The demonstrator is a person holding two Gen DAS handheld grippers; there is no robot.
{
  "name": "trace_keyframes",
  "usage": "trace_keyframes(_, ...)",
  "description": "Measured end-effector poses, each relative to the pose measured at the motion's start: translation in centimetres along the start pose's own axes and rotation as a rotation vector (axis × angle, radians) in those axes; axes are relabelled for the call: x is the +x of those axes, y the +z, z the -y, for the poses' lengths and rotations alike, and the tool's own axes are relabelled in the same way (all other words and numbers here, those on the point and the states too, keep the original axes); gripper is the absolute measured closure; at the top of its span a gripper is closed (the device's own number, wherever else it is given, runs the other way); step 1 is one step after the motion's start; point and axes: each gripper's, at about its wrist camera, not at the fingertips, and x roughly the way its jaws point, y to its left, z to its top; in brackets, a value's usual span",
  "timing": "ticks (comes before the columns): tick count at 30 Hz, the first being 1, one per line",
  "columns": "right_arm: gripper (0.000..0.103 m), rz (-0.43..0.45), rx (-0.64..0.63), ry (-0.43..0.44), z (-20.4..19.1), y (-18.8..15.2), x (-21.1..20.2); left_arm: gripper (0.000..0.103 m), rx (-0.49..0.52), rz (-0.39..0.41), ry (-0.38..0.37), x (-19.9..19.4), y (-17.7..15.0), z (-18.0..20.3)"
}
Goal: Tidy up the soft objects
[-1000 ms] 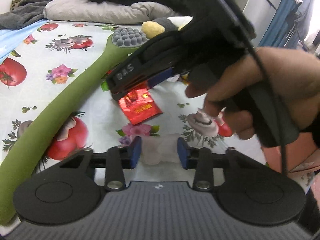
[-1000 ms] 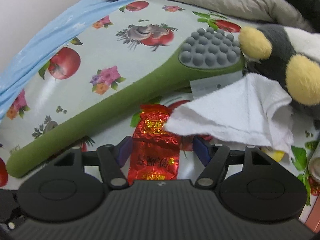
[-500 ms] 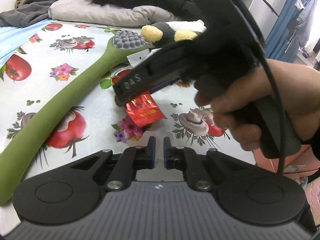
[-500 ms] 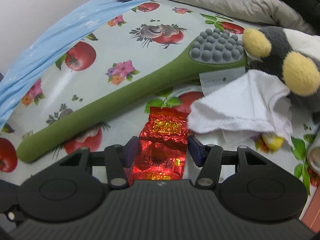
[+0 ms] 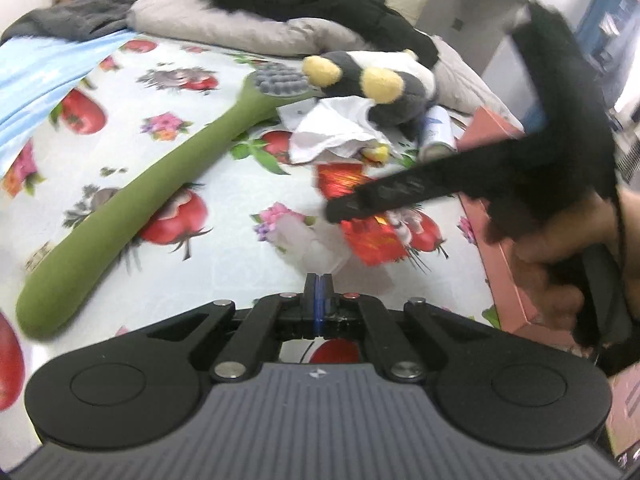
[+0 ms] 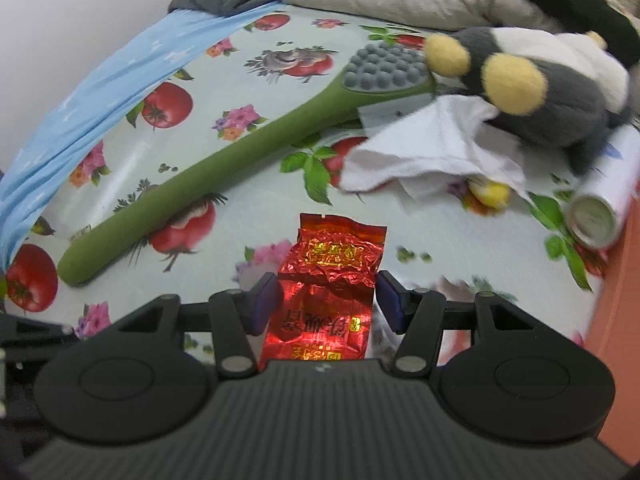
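Observation:
A red foil packet (image 6: 326, 280) lies between the fingers of my right gripper (image 6: 326, 300); the jaws stand a little wider than the packet and do not press it. The packet (image 5: 368, 236) and right gripper (image 5: 396, 196) also show in the left wrist view. My left gripper (image 5: 317, 284) is shut, with a crumpled clear plastic piece (image 5: 312, 244) just beyond its tips; a grip on it cannot be seen. A grey plush toy (image 6: 532, 88) lies on a white cloth (image 6: 432, 148), beside a long green massage stick (image 6: 224, 172).
The bed has a fruit-print cover (image 6: 200, 92). A white spray can (image 6: 604, 208) and a pink box edge (image 6: 624, 300) are at the right. Grey and black bedding (image 5: 256, 20) is piled at the back.
My left gripper has closed fully and pulled back. My right gripper has drawn back toward the near side with the red packet between its fingers, away from the cloth and plush.

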Motion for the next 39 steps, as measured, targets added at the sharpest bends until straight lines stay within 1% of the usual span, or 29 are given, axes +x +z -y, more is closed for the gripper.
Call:
trace_keyframes(2,0.046,0.008,0.013,-0.021,0.1,-0.8,-0.8,0.103,-0.034,-0.001,0.008,-0.5,-0.1,-0.4)
trace_keyframes(6,0.046,0.009,0.006,-0.061,0.1,-2.4,-1.5,0.102,-0.098,-0.002,-0.012,-0.7,0.1,-1.5)
trace_keyframes(9,0.046,-0.016,-0.023,-0.063,-0.3,-3.4,-1.0,0.102,-0.151,-0.001,-0.025,-0.6,0.4,-2.1)
trace_keyframes(12,0.046,-0.039,-0.045,-0.043,-1.1,-4.0,-0.4,0.101,-0.203,-0.009,-0.033,-0.2,0.6,-2.6)
trace_keyframes(14,0.046,-0.044,-0.042,-0.020,-1.4,-4.1,-0.3,0.097,-0.242,-0.020,-0.044,0.1,0.7,-3.0)
trace_keyframes(15,0.046,-0.042,-0.039,-0.015,-1.5,-4.2,-0.4,0.090,-0.262,-0.021,-0.050,0.3,0.8,-3.2)
trace_keyframes(16,0.045,-0.038,-0.036,-0.012,-1.6,-4.2,-0.5,0.080,-0.278,-0.024,-0.054,0.5,0.9,-3.4)
trace_keyframes(17,0.045,-0.037,-0.030,-0.009,-1.6,-4.3,-0.6,0.075,-0.293,-0.025,-0.059,0.6,0.9,-3.5)
trace_keyframes(18,0.045,-0.037,-0.022,-0.002,-1.6,-4.3,-0.6,0.068,-0.305,-0.026,-0.060,0.7,1.0,-3.6)
trace_keyframes(19,0.045,-0.037,-0.009,0.011,-1.6,-4.4,-0.8,0.065,-0.316,-0.024,-0.061,0.7,1.0,-3.7)
trace_keyframes(21,0.045,-0.033,0.015,0.027,-1.4,-4.7,-1.1,0.064,-0.331,-0.020,-0.059,0.8,1.1,-3.8)
trace_keyframes(24,0.045,-0.028,0.043,0.009,-1.0,-4.9,-1.4,0.063,-0.338,-0.027,-0.063,1.2,1.3,-3.8)
trace_keyframes(26,0.045,-0.025,0.060,-0.016,-0.7,-5.2,-1.6,0.063,-0.350,-0.037,-0.062,1.7,1.4,-3.6)
trace_keyframes(29,0.045,-0.015,0.058,-0.080,-0.3,-5.5,-2.2,0.063,-0.359,-0.045,-0.064,2.6,1.8,-3.2)
trace_keyframes(33,0.044,-0.016,0.057,-0.127,0.0,-6.1,-2.4,0.057,-0.378,-0.065,-0.056,4.0,2.1,-2.4)
trace_keyframes(37,0.044,-0.002,0.076,-0.140,0.4,-6.7,-2.5,0.057,-0.376,-0.074,-0.013,5.1,2.3,-1.2)
trace_keyframes(38,0.042,0.005,0.091,-0.140,0.5,-6.9,-2.6,0.057,-0.367,-0.069,0.013,5.3,2.4,-0.8)
trace_keyframes(39,0.038,0.013,0.106,-0.137,0.6,-7.0,-2.7,0.057,-0.358,-0.066,0.033,5.5,2.5,-0.6)
